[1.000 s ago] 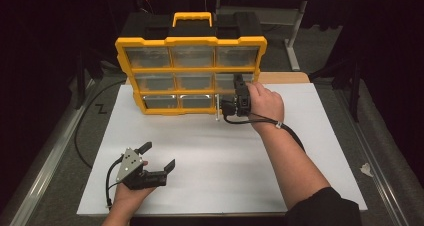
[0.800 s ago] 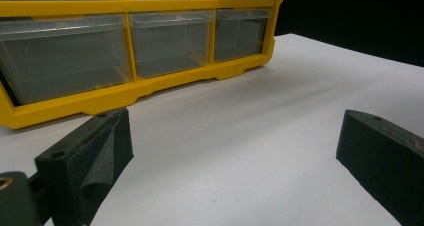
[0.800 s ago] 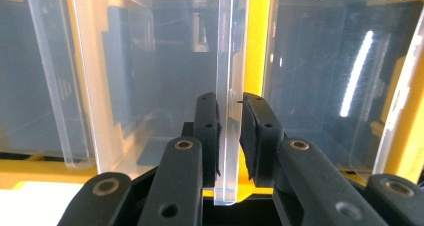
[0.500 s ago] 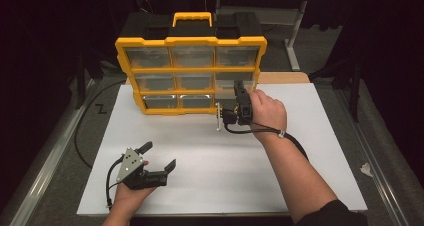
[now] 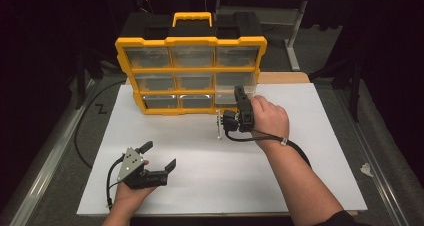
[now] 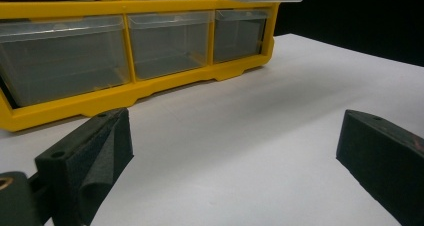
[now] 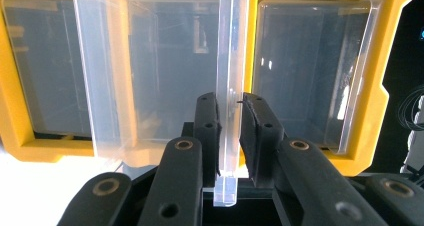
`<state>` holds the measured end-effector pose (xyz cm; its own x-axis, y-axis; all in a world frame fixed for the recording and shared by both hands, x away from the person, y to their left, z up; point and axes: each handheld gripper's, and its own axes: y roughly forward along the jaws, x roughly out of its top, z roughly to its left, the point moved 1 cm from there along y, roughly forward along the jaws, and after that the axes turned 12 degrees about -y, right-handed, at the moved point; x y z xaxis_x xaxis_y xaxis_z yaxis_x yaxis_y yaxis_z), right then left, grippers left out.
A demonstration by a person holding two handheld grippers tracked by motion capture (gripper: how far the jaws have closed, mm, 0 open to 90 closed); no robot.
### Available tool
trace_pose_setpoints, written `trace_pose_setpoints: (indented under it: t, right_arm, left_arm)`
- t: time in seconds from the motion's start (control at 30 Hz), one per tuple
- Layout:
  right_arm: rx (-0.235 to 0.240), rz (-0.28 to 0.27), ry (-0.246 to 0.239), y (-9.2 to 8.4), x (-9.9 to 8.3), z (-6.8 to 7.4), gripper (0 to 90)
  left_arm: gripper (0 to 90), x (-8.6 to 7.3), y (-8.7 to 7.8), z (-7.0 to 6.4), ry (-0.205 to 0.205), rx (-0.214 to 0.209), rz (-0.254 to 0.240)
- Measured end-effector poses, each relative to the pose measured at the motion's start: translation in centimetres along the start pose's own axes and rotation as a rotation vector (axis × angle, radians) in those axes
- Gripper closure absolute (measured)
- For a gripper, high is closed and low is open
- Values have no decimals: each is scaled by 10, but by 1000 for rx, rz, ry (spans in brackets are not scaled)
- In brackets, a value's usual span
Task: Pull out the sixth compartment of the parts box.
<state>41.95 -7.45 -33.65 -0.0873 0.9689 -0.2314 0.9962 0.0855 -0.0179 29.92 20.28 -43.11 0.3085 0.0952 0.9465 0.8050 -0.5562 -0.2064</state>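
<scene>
Resting low at the near left of the white board (image 5: 200,186), the left gripper (image 5: 161,156) lies in the person's left hand (image 5: 127,198) with its jaws spread wide and nothing between them — in the left gripper view the two black jaws stand far apart over bare white surface. Ahead of it, at the back of the board, stands the yellow organizer (image 5: 192,68), upright, with a yellow handle (image 5: 192,19) on top and three rows of clear drawers. Its bottom row fills the upper left of the left gripper view, well apart from those open jaws.

Further right, in front of the organizer's lower right corner, the right gripper (image 5: 222,121) is held in the person's right hand (image 5: 270,118). Its jaws are pressed tight on the front lip of a clear drawer (image 7: 165,71) — the right gripper view shows the thin clear tab (image 7: 229,111) pinched between the two black pads (image 7: 206,131). The drawer is pulled partway out of the organizer's bottom right slot, its clear wall reaching toward the camera. In the high view its front edge shows just left of the gripper, above the board. A black cable (image 5: 295,148) trails from the gripper along the forearm.
</scene>
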Motion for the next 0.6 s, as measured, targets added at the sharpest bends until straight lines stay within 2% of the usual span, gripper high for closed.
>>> trace_pose_setpoints:
  t: [0.6]
  right_arm:
    - [-8,-21,1,-20,-2,1,803]
  left_arm:
    - [23,0,1,0,1,-6,2]
